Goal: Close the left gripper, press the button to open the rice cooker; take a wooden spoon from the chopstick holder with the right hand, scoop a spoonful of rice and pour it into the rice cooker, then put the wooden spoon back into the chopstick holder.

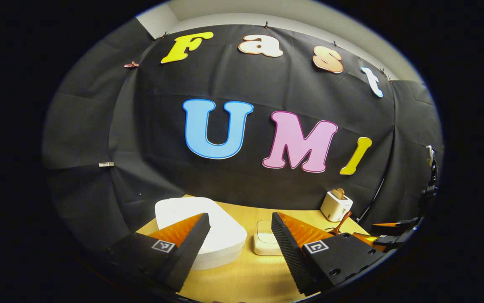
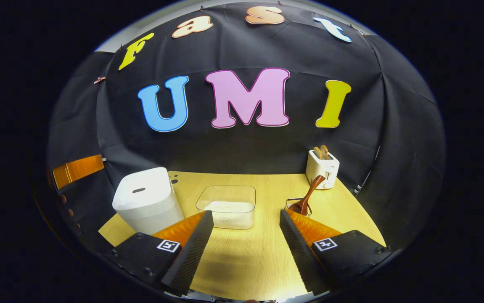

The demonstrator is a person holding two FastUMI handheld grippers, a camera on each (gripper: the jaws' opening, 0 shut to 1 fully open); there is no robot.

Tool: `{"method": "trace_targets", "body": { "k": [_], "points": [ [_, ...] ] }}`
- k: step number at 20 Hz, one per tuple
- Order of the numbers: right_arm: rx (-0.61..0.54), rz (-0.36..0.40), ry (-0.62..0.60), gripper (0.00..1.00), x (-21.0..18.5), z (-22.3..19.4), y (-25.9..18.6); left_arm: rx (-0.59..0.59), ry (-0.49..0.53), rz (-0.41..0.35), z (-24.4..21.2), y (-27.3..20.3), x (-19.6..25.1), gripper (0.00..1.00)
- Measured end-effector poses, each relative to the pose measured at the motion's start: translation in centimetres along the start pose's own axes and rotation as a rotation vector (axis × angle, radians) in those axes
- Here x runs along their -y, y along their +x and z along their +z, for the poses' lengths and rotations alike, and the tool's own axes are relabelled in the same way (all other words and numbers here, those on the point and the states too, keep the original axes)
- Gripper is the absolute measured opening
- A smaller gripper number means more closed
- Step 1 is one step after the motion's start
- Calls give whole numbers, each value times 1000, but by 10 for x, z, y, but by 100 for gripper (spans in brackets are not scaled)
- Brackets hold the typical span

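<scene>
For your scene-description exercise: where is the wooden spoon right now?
In the right gripper view, the wooden spoon leans in the chopstick holder, right of the rice container and in front of the toaster.

table (image 2: 242, 256) | rice cooker (image 2: 147, 202) | rice container (image 2: 227, 206) | chopstick holder (image 2: 293, 204) | toaster (image 2: 322, 170)

From my left gripper view, the white rounded rice cooker (image 1: 208, 229) is partly covered by my left finger, and the clear plastic rice container (image 1: 267, 244) is cut into by the right finger. In my right gripper view, the wire chopstick holder (image 2: 294, 204) sits half behind a finger, so I can't make out the brown wooden spoon (image 2: 308, 195) bowl. The other gripper (image 2: 78, 168) is cut off at the left edge.
</scene>
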State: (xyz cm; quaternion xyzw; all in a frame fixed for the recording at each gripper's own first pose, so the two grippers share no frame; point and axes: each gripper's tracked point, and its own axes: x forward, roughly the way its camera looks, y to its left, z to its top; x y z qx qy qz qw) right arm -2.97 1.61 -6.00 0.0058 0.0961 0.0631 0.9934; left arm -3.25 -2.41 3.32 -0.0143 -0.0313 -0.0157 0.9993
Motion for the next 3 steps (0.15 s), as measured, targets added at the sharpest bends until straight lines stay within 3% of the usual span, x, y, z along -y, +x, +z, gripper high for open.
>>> {"method": "trace_targets", "body": {
  "k": [3],
  "points": [
    [4, 16, -1, 99, 6, 0, 1, -22, 10, -33, -6, 5, 18, 95]
  ]
}}
